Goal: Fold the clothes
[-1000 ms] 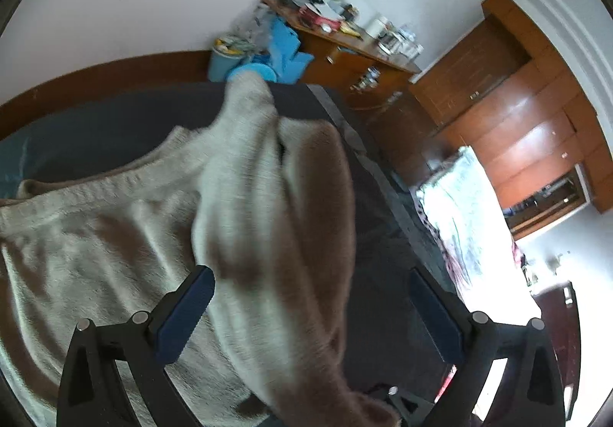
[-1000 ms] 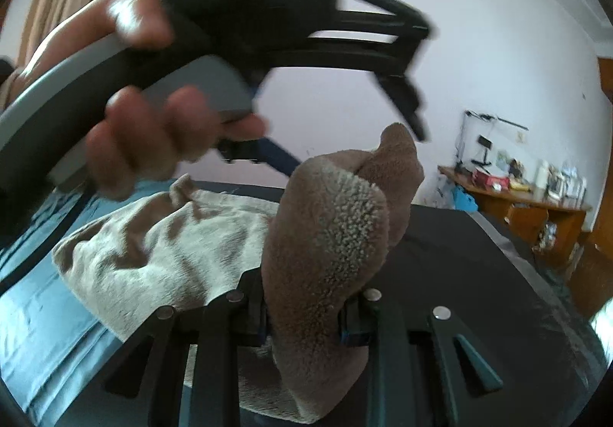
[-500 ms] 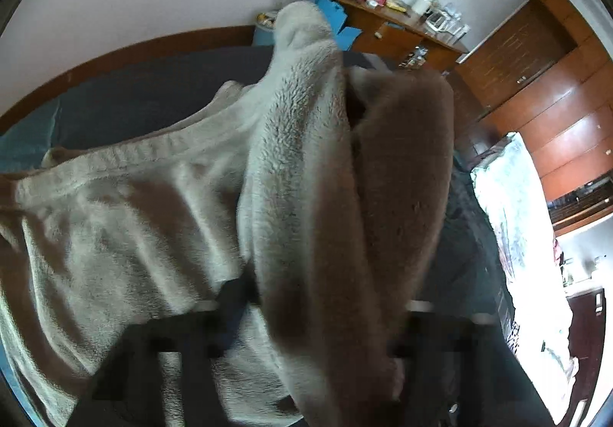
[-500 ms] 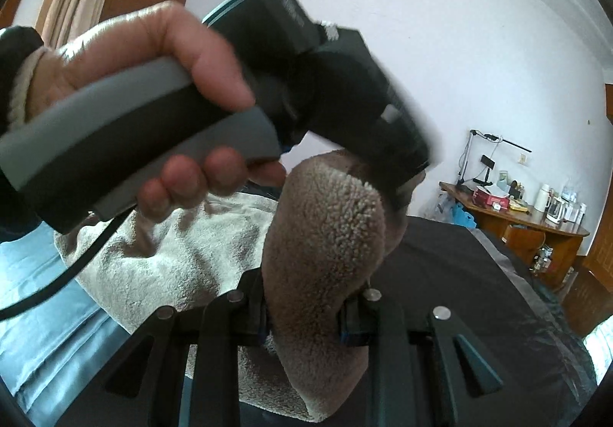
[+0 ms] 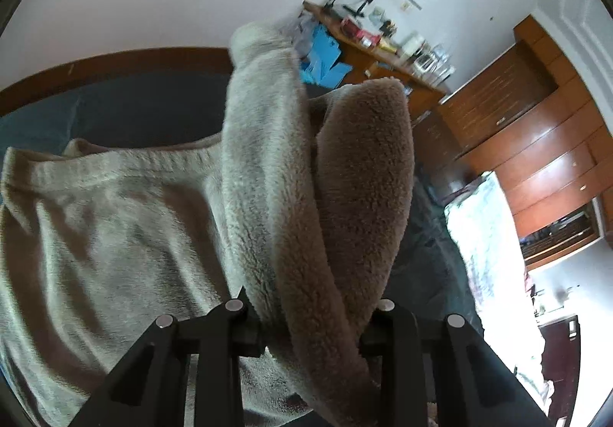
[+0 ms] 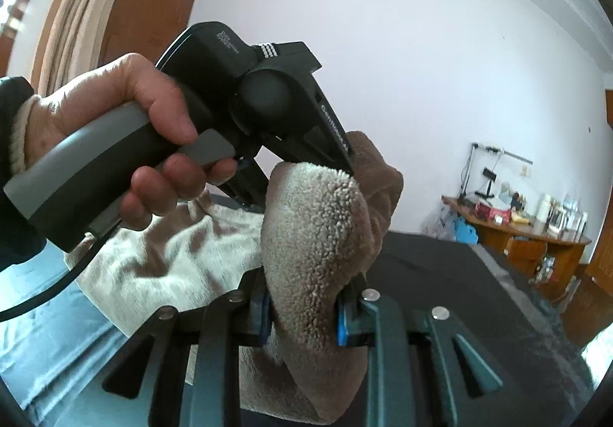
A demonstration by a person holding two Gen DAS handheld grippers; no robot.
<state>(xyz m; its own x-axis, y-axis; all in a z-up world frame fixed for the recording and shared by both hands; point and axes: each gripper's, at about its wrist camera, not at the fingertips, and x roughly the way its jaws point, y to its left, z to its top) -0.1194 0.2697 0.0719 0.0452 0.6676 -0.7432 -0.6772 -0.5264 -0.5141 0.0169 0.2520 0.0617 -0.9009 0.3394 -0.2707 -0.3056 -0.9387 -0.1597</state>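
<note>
A fluffy beige-brown fleece garment (image 5: 115, 235) lies on a dark bed cover (image 5: 153, 101), with one edge lifted into a tall fold (image 5: 345, 178). My left gripper (image 5: 310, 319) is shut on that raised fold. My right gripper (image 6: 302, 316) is shut on the same raised fleece (image 6: 318, 235), a short way from the left one. In the right wrist view a hand (image 6: 126, 143) holds the left gripper's grey handle, and its black fingers (image 6: 329, 135) press into the top of the fold. The rest of the garment (image 6: 172, 254) spreads flat to the left.
A wooden desk (image 5: 383, 55) with clutter and a blue bag (image 5: 322, 59) stands by the white wall beyond the bed. Wooden wardrobes (image 5: 536, 139) fill the right. A patterned cloth (image 5: 494, 254) lies beside the bed. Blue sheet (image 6: 38, 331) shows at the left.
My left gripper went from open around the lifted fold to shut on it. The hand with the left gripper came down onto the fleece beside the right gripper, which stayed shut.
</note>
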